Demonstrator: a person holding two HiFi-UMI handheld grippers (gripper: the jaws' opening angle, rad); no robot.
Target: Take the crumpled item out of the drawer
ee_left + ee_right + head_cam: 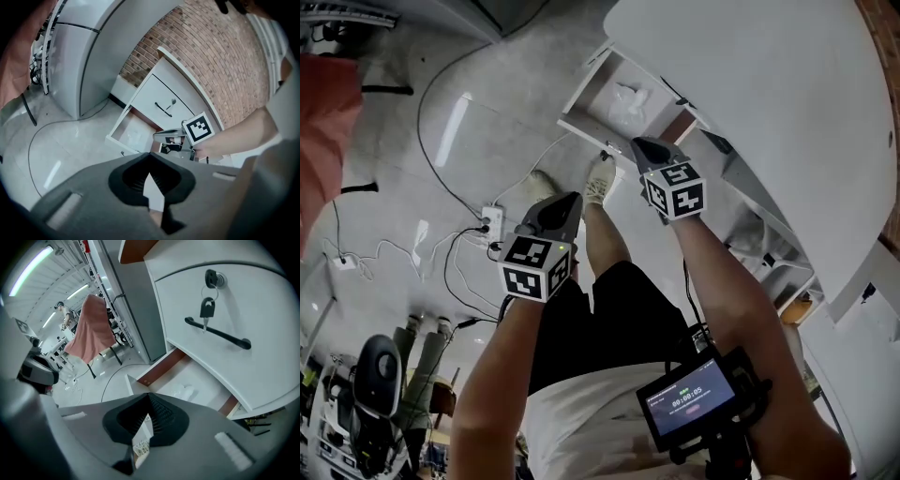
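Note:
A crumpled white item (630, 98) lies inside an open white drawer (586, 129) at the bottom of a curved white cabinet. In the right gripper view the crumpled item (185, 391) shows on the drawer's floor, just beyond my jaws, with the drawer wall (133, 380) to its left. My right gripper (639, 146) hangs above the drawer's near corner, shut and holding nothing (149, 417). My left gripper (566, 202) is lower and to the left, over the floor, shut and holding nothing (150, 174). From the left gripper view I see the drawer (115, 132) and the right gripper (174, 138).
Above the open drawer is a shut drawer front with a black handle (218, 333) and a key (207, 308) in its lock. Cables and a power strip (492, 223) lie on the floor. A pink cloth (93, 326) hangs over a chair. The person's shoes (600, 178) stand before the drawer.

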